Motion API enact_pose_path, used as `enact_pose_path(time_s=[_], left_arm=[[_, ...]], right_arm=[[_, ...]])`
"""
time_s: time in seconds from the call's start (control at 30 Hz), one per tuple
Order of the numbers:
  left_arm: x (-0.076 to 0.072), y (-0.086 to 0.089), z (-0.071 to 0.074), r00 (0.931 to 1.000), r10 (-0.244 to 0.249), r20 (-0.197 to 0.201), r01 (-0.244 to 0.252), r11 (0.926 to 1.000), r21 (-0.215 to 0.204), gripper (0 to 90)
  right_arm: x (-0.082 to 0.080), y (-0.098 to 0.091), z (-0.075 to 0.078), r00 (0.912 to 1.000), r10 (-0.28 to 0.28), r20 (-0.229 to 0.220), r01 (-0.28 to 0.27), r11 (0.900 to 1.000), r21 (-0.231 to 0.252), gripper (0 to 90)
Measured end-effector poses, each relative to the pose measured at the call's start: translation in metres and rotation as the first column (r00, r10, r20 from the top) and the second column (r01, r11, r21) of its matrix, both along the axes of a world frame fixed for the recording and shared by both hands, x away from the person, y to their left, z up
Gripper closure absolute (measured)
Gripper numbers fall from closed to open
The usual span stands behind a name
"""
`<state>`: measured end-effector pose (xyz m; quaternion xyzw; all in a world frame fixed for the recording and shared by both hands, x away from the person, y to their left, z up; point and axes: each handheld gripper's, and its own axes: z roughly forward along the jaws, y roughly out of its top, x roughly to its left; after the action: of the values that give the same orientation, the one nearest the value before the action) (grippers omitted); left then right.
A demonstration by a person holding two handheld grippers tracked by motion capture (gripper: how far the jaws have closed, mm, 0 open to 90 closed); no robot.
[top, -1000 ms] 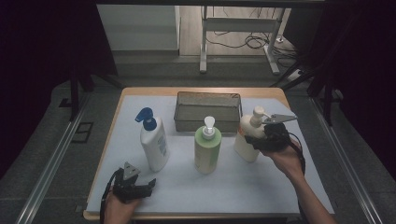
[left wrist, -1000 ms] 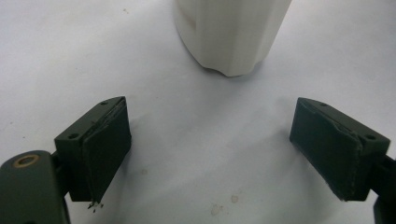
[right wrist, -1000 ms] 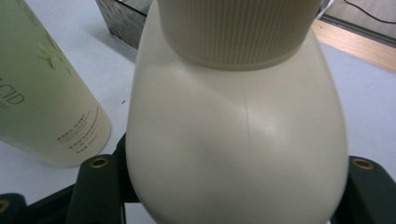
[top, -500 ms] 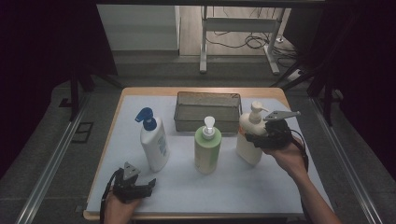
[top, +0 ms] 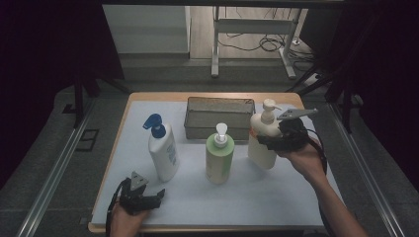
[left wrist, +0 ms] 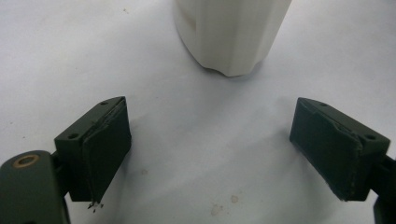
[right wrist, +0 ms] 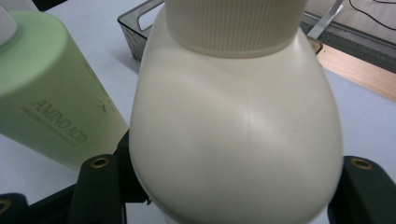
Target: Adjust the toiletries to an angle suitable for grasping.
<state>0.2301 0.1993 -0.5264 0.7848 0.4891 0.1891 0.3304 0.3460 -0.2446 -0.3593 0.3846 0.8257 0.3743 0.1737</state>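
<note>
My right gripper [top: 268, 140] is shut on a cream pump bottle [top: 260, 154] at the right of the white mat and holds it slightly raised. In the right gripper view the jaws press on both sides of the cream bottle's [right wrist: 238, 126] wide body. A green pump bottle [top: 219, 157] stands mid-table, also seen as the green bottle [right wrist: 46, 88] just beside the held one. A white bottle with a blue pump [top: 163, 148] stands to the left. My left gripper [top: 152, 196] rests open near the front edge, its jaws [left wrist: 233, 154] wide apart with the white bottle's base [left wrist: 231, 37] ahead of them.
A grey mesh basket [top: 220, 102] sits at the back of the mat, behind the bottles, its corner [right wrist: 140, 21] close behind the held bottle. The wooden table's edge [top: 123, 118] borders the mat. Metal rails and a table frame lie on the floor beyond.
My right gripper has lifted the cream bottle a little. The left gripper and the other two bottles have stayed put.
</note>
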Motion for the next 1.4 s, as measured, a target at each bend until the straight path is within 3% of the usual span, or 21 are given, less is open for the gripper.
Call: enact_pose_path(time_s=[0.8,1.4], left_arm=[[0.0,0.0,0.0,1.0,0.002,0.001,-0.002,1.0,-0.003,12.3],[0.0,0.0,0.0,1.0,0.001,0.0,-0.001,1.0,-0.002,12.3]], right_arm=[[0.022,0.026,0.037,0.9994,-0.009,0.032,0.009,0.9999,0.007,37.2],[0.049,0.044,0.046,0.9972,-0.049,0.056,0.048,0.9985,0.025,37.3]])
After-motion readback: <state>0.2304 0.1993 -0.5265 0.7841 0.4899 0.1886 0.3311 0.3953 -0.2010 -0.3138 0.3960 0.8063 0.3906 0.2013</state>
